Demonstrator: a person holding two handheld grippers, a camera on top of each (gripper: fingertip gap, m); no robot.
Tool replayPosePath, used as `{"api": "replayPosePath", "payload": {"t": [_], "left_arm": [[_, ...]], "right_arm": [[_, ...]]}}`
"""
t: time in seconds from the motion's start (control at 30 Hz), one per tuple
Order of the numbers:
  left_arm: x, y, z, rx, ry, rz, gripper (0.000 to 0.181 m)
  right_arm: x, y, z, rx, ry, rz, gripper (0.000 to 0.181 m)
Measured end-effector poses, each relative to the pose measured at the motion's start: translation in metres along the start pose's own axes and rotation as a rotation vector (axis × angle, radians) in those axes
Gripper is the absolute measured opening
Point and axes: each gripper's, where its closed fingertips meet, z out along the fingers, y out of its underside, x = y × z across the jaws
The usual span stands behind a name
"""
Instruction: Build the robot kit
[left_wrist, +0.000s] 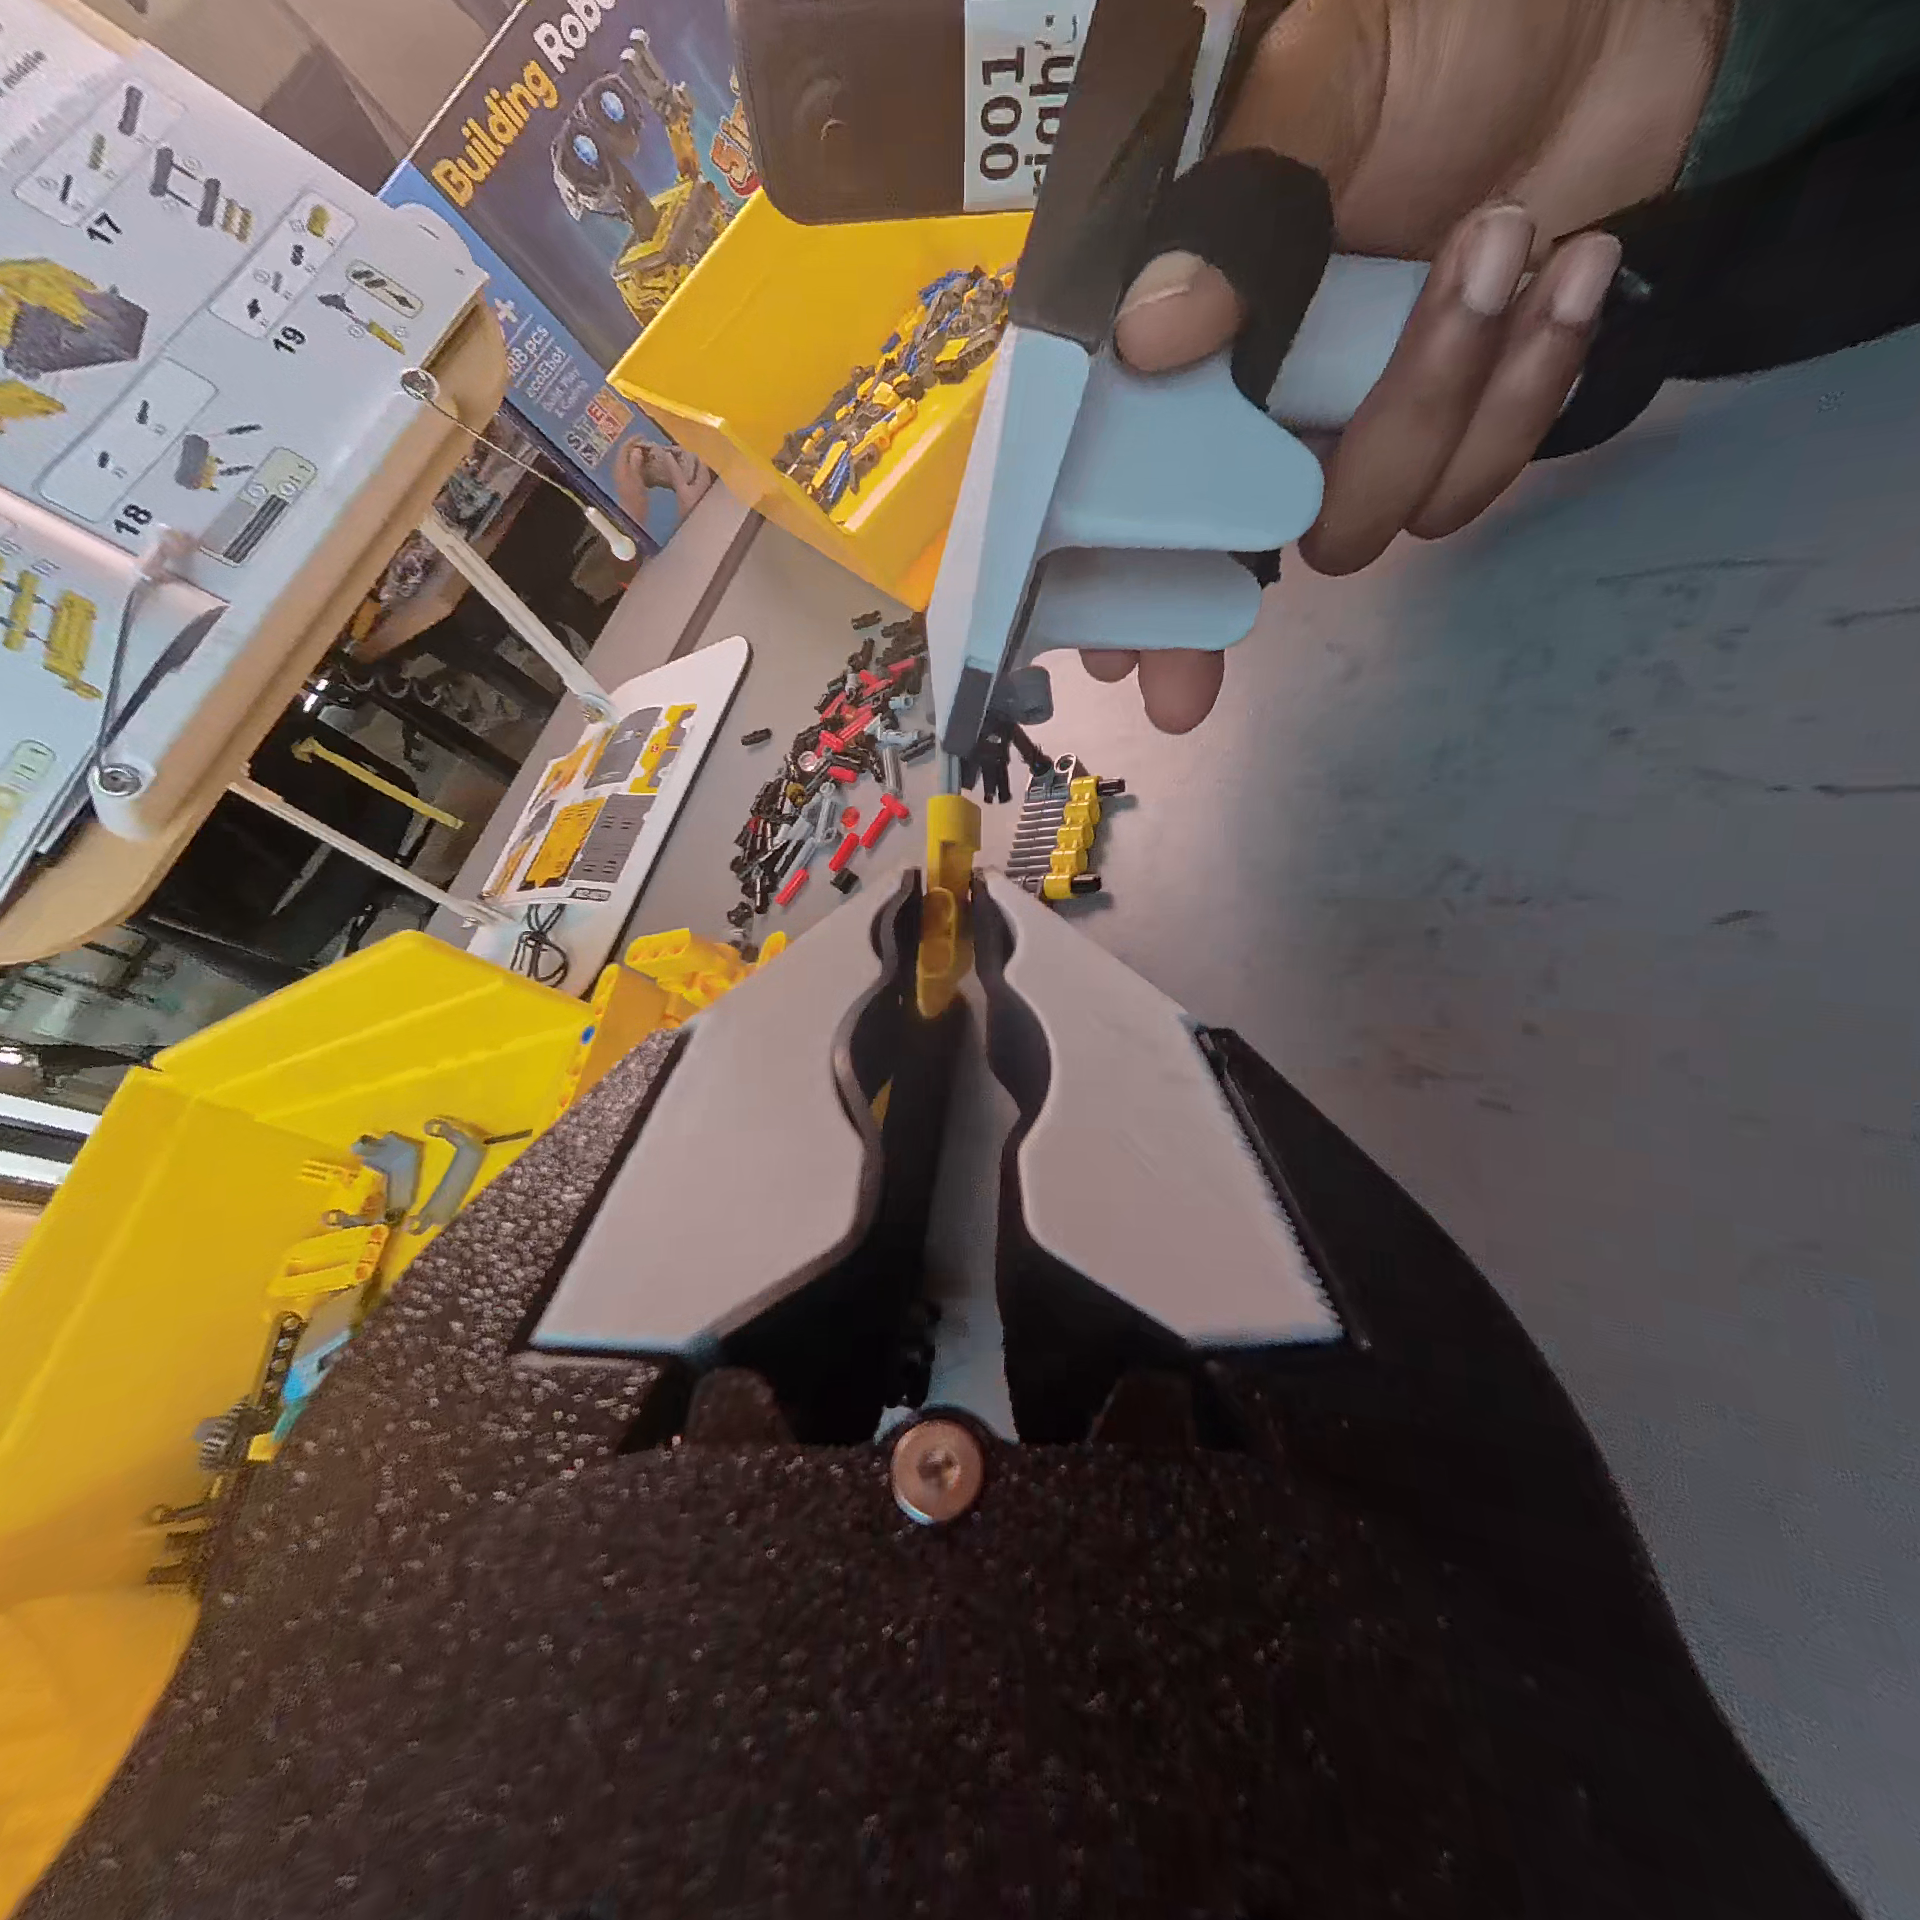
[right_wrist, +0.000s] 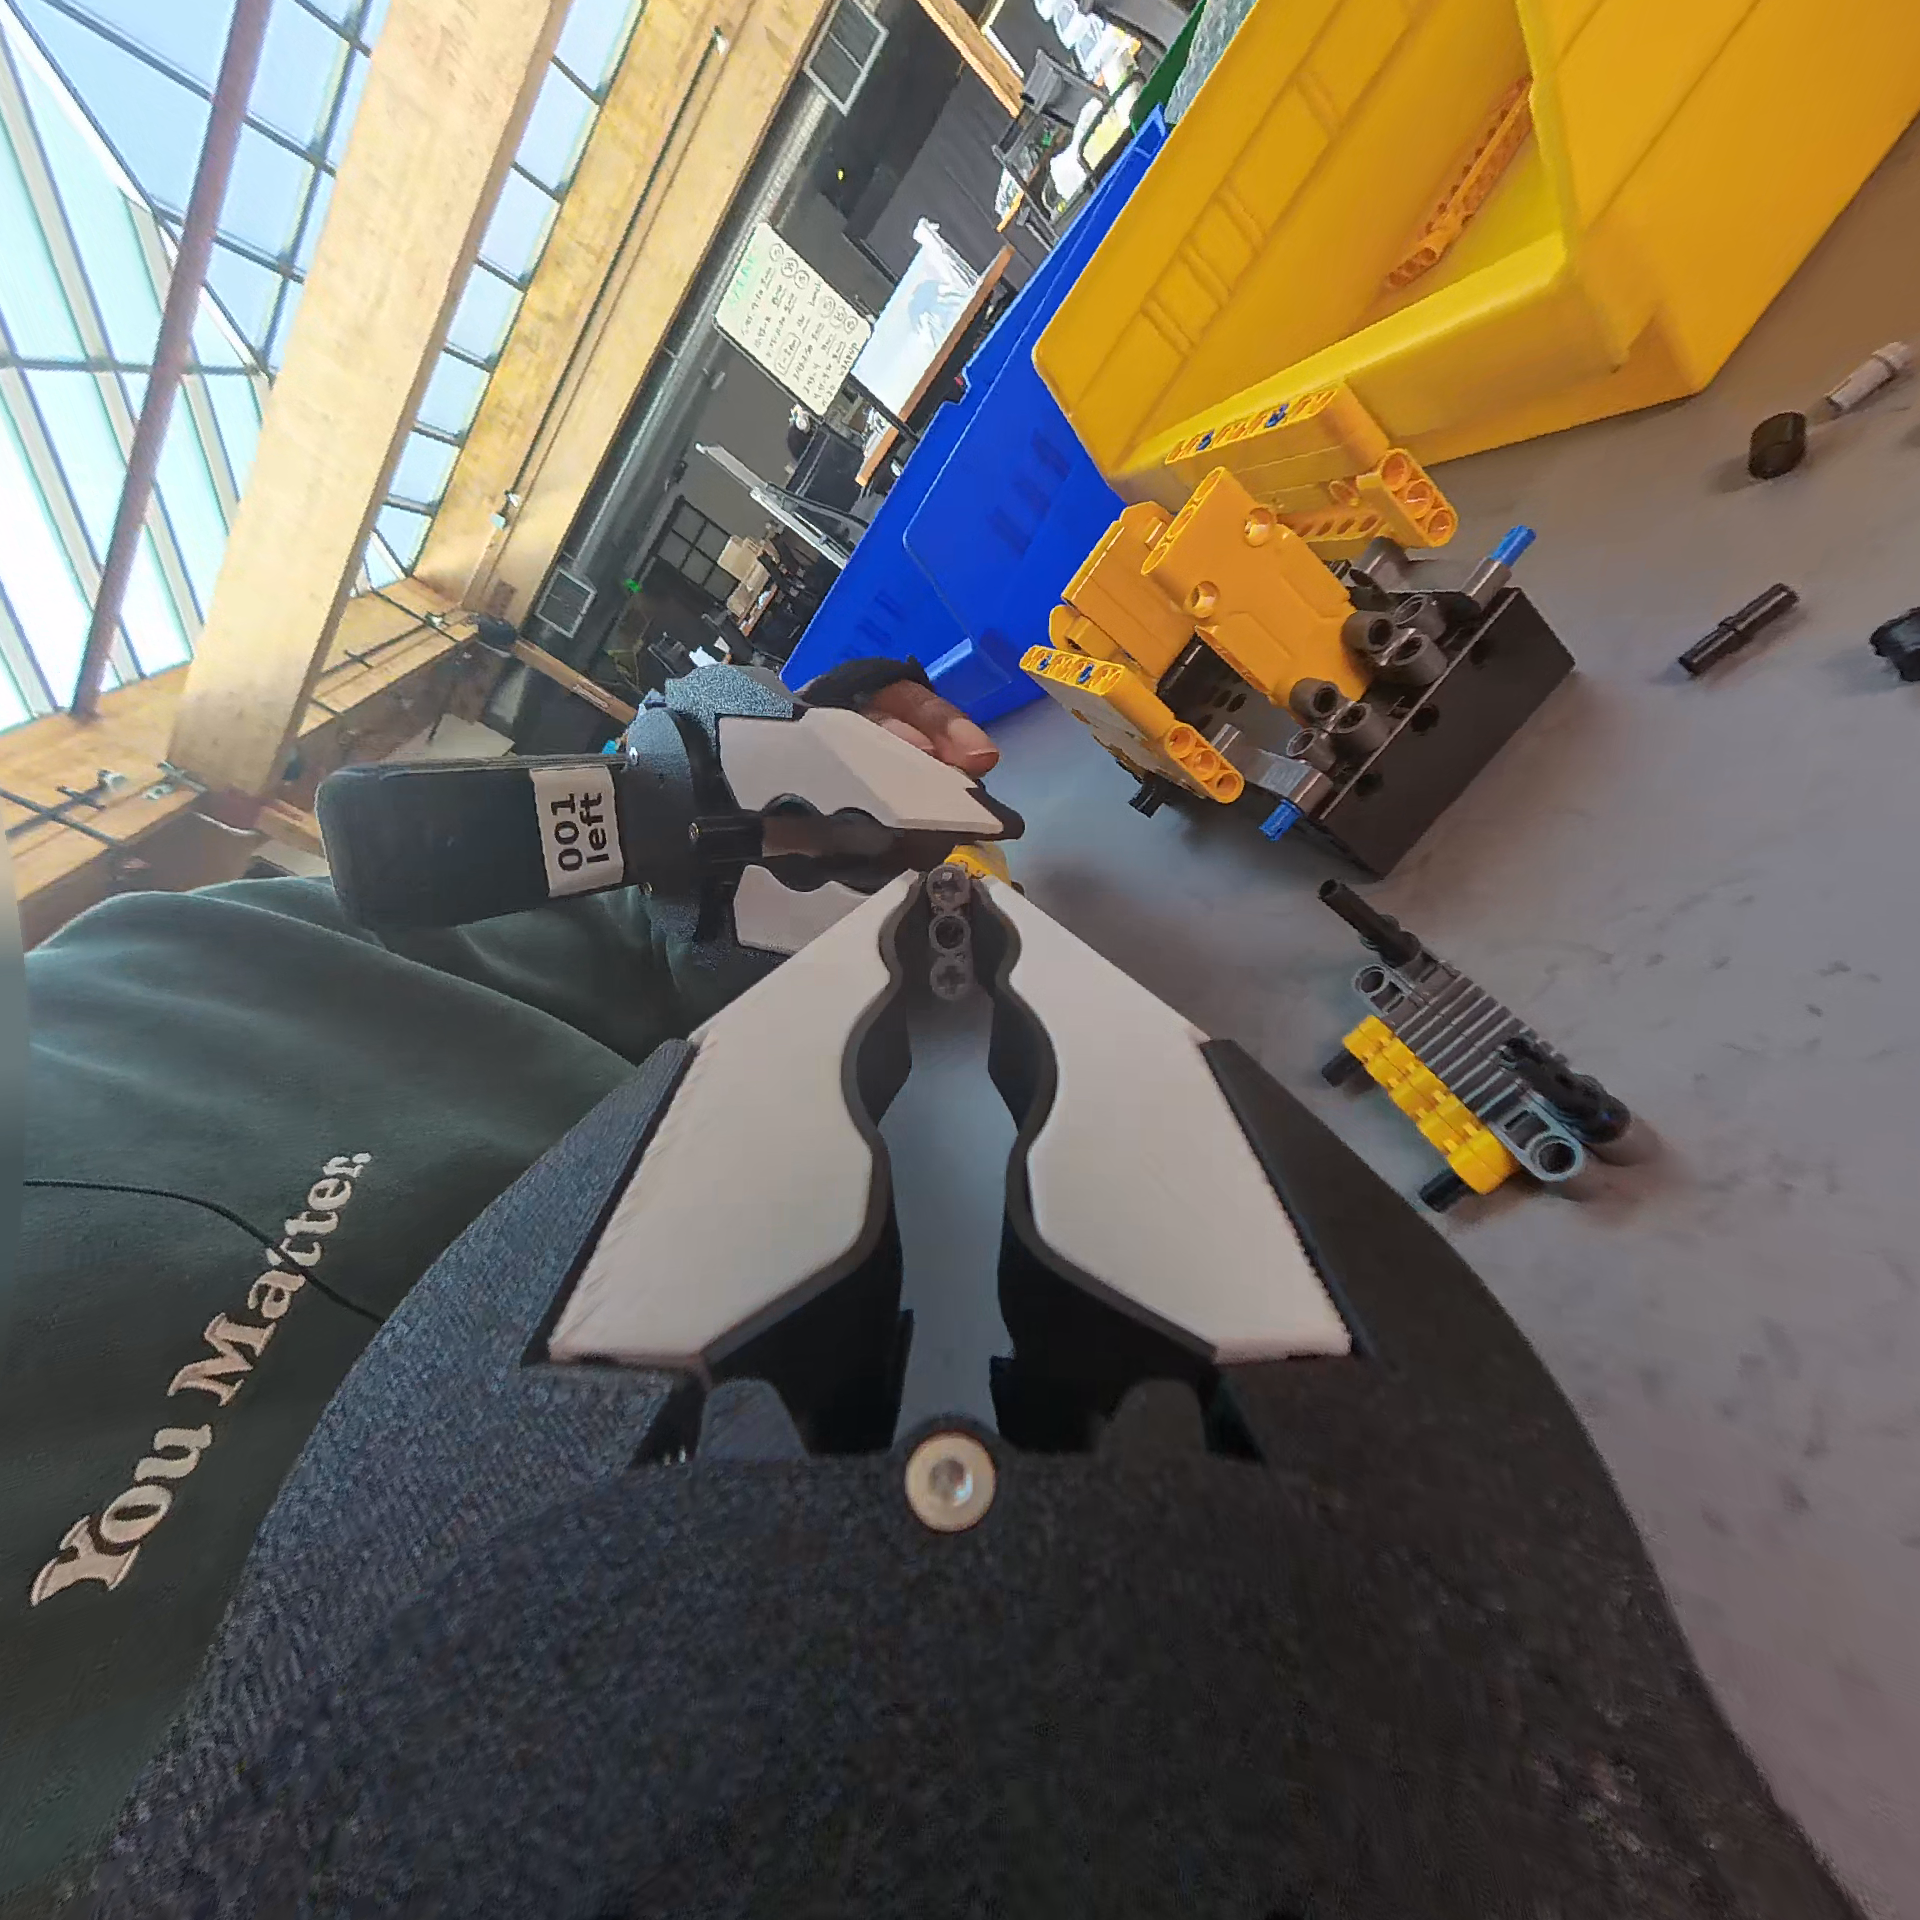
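Note:
My left gripper (left_wrist: 943, 896) is shut on a small yellow beam piece (left_wrist: 943, 935) that sticks out past its tips. My right gripper (right_wrist: 948, 896) is shut on a short dark grey beam piece (right_wrist: 948, 951) with holes. In the left wrist view the right gripper (left_wrist: 971, 764) comes down from above, its tips meeting the top of the yellow piece. In the right wrist view the left gripper (right_wrist: 977, 831) sits just beyond my tips, held by a hand. A grey and yellow sub-assembly (left_wrist: 1062, 840) lies on the table close by; it also shows in the right wrist view (right_wrist: 1475, 1091).
A pile of loose red, black and grey pins (left_wrist: 831, 779) lies on the grey table (left_wrist: 1507, 883). Yellow bins (left_wrist: 790, 343) (right_wrist: 1299, 260), a blue bin (right_wrist: 966, 551), a partly built yellow and black model (right_wrist: 1309, 665), an instruction stand (left_wrist: 187, 364) and the kit box (left_wrist: 582, 208) surround the work area. Less than 4 cm separates the two grippers' tips.

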Motion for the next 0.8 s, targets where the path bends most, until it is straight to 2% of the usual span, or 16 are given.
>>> {"api": "replayPosePath", "payload": {"t": [0.23,0.4,0.8], "left_arm": [[-0.001,-0.007,-0.002,0.008,-0.088,0.149,0.007],[-0.005,-0.011,-0.003,-0.003,-0.155,0.235,0.006],[0.001,-0.018,-0.009,0.046,-0.137,0.289,0.005]], "right_arm": [[0.004,-0.004,-0.001,0.034,0.012,0.037,0.006],[-0.003,-0.006,-0.001,0.048,-0.043,0.084,0.007],[-0.014,0.001,-0.001,0.014,-0.132,0.134,0.006]]}}
